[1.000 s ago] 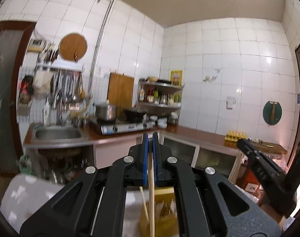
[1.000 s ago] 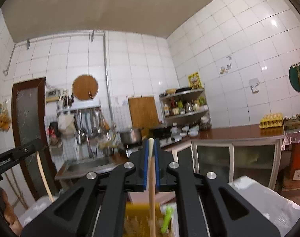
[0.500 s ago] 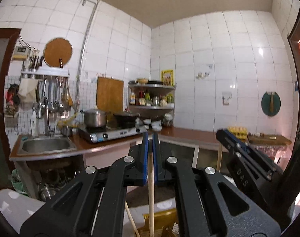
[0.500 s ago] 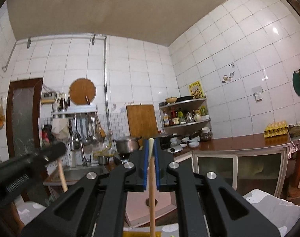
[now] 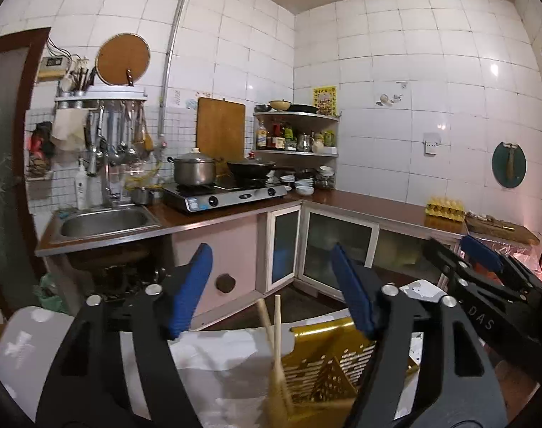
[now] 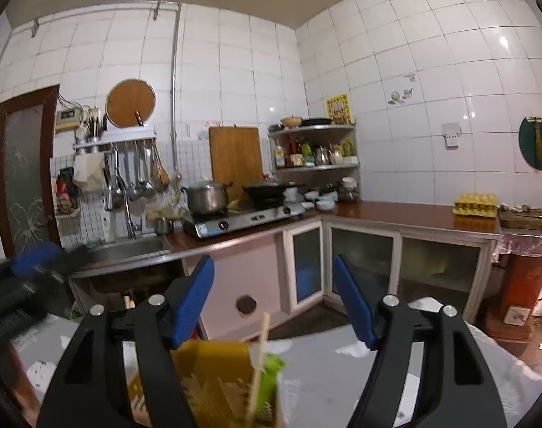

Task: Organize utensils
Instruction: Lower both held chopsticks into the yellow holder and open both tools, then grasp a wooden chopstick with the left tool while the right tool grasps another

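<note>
My left tool [image 5: 272, 287] stands wide, its jaws having just been opening, and two wooden chopsticks [image 5: 277, 335] rise between the blue pads without touching either one. Their lower ends sit in the yellow perforated utensil basket [image 5: 324, 367] just below, which rests on a table under a white cloth [image 5: 214, 353]. My right tool [image 6: 274, 294] has likewise just been opening and holds nothing; a single wooden chopstick [image 6: 259, 353] stands free between its pads, leaning slightly, with something green [image 6: 271, 374] beside it in the same yellow basket [image 6: 214, 374]. In the left view the right tool shows at the right edge, and in the right view the left tool [image 6: 32, 267] shows blurred at the left edge.

Beyond the table, pink cabinet fronts [image 5: 235, 246] run under a brown counter [image 5: 378, 207]. On it sit a steel sink [image 5: 105, 221], a two-burner gas stove [image 5: 224, 196] carrying a steel pot [image 5: 194, 171] and a black wok [image 5: 251, 167], and a yellow egg tray [image 5: 445, 208]. Farther back, ladles hang from a rack [image 5: 103, 98], a cutting board [image 5: 220, 126] leans on the white tiled wall, and a corner shelf [image 5: 296, 132] holds bottles.
</note>
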